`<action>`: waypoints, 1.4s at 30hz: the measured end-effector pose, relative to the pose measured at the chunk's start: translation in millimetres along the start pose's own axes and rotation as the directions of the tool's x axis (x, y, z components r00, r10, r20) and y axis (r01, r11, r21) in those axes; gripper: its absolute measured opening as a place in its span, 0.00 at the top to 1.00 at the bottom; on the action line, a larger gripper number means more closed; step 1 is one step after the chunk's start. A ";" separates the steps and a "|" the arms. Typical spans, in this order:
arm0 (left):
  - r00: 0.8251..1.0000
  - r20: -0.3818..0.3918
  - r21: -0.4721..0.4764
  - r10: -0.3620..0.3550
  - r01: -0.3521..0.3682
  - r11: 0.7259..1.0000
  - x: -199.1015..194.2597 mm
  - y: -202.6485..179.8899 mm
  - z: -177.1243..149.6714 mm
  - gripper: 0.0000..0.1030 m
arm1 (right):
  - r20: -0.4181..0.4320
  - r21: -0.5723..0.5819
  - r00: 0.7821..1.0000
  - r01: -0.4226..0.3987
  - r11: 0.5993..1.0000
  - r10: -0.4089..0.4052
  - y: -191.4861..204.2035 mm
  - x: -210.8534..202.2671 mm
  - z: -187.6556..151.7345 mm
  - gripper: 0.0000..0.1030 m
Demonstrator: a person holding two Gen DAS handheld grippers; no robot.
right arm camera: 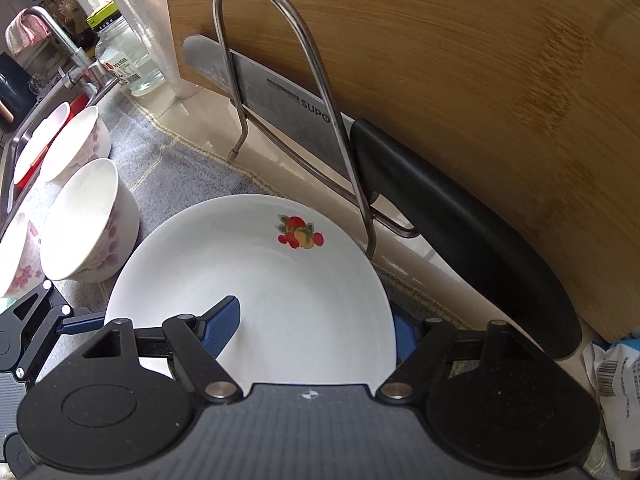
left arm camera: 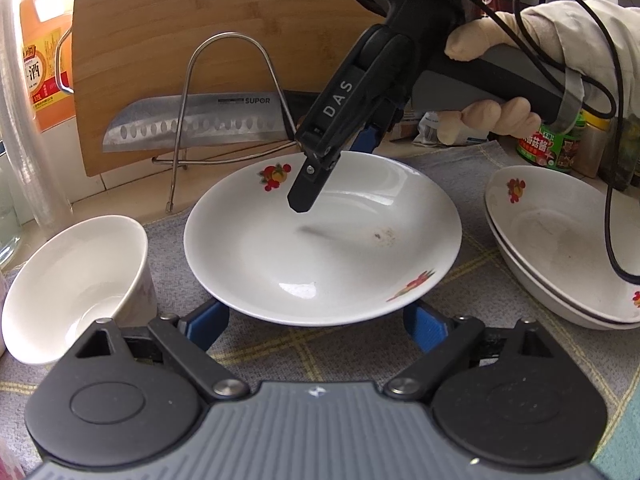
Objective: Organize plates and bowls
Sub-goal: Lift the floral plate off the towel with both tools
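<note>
Fruit-print plate [left arm camera: 320,240] sat mid-mat on tabletop [right arm camera: 208,136], apart from stack of two matching plates [left arm camera: 560,248] toward right edge. Judged: stacking begun, this plate and bowls left. Three floral bowls [right arm camera: 86,220] stood unstacked near sink-side edge, tipped one [left arm camera: 76,288] closest.

Right tool [right arm camera: 316,324] straddled plate's far rim, one pad inside, one outside; contact unclear, so grip could not be told. Left tool [left arm camera: 316,326] gaped wide at near rim, holding nothing.

Hidden: left tool's fingertips under plate; right outer pad mostly behind rim; sink contents cut off.
</note>
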State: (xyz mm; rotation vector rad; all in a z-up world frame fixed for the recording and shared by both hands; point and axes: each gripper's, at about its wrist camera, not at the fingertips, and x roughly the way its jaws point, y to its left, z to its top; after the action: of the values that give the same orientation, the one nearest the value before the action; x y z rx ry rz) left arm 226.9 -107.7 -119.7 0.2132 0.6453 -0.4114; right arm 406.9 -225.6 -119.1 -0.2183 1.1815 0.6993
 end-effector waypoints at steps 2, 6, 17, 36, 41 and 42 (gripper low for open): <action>1.000 0.000 0.000 0.000 0.000 1.000 -0.1 0.0 0.1 0.08 | -0.007 -0.003 1.000 0.004 1.000 -0.004 0.4 0.3 1.5 0.22; 1.000 -0.002 0.006 0.010 -0.010 1.000 1.2 -0.2 0.4 0.07 | -0.014 -0.023 1.000 0.022 0.999 -0.023 1.3 -1.1 1.4 0.29; 1.000 -0.001 0.024 -0.002 0.002 1.000 -1.3 2.4 -1.5 0.08 | -0.030 -0.067 0.999 0.030 0.997 -0.033 5.8 -0.9 -2.7 0.29; 0.998 0.024 0.016 -0.057 0.057 0.998 -10.7 5.0 -4.0 0.09 | -0.015 -0.143 0.997 0.068 0.987 -0.071 15.0 -0.8 -8.2 0.28; 0.995 0.020 -0.011 -0.095 0.095 0.995 -9.2 9.7 -5.1 0.09 | -0.016 -0.185 0.997 0.074 0.980 -0.078 18.4 -0.6 -10.1 0.28; 0.995 0.021 -0.011 -0.099 0.100 0.995 -8.7 10.3 -5.1 0.09 | -0.018 -0.184 0.997 0.073 0.980 -0.078 18.2 -0.6 -9.5 0.28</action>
State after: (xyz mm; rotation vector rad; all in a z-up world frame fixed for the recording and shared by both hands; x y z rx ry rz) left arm 222.4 -94.1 -117.6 0.1655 0.6400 -0.5048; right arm 388.5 -216.7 -118.7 -0.4256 1.1271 0.7409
